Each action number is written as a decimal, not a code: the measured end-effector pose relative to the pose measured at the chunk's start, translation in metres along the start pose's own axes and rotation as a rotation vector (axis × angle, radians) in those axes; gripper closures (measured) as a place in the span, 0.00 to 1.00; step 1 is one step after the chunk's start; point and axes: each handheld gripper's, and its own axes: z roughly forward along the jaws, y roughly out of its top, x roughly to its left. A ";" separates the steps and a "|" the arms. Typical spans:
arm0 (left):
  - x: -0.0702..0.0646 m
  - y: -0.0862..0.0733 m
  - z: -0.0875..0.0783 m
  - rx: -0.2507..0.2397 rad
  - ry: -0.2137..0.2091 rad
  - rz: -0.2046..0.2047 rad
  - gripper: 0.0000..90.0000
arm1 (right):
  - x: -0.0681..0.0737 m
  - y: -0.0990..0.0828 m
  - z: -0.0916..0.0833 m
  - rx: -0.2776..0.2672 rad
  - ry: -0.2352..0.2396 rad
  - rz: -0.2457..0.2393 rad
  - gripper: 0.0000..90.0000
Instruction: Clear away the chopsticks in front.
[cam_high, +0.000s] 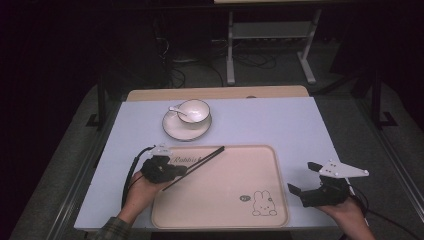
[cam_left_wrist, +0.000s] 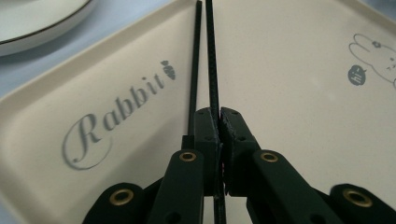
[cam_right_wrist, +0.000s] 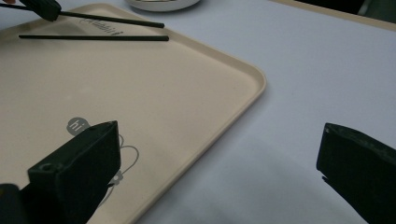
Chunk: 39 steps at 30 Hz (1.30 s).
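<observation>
One chopstick (cam_left_wrist: 212, 70) (black) in left gripper (cam_left_wrist: 218, 122)

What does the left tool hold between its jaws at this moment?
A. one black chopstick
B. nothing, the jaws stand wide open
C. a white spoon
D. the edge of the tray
A: in the left gripper view the left tool is shut on one black chopstick, while the second chopstick lies beside it on the tray.

My table (cam_high: 280, 120), covered with a pale lavender sheet, carries a beige rectangular plastic tray (cam_high: 250, 200) and a white round saucer (cam_high: 172, 131) beyond it.
</observation>
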 end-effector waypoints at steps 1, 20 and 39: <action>-0.001 0.000 0.002 0.001 -0.002 0.002 0.95 | 0.000 0.000 0.000 0.000 0.001 -0.001 0.00; -0.005 -0.009 0.021 0.071 0.028 0.006 0.93 | 0.000 0.001 0.001 -0.002 0.005 -0.004 0.00; -0.013 0.054 0.062 0.041 -0.059 0.122 0.99 | 0.001 0.001 0.002 0.003 0.006 -0.005 0.00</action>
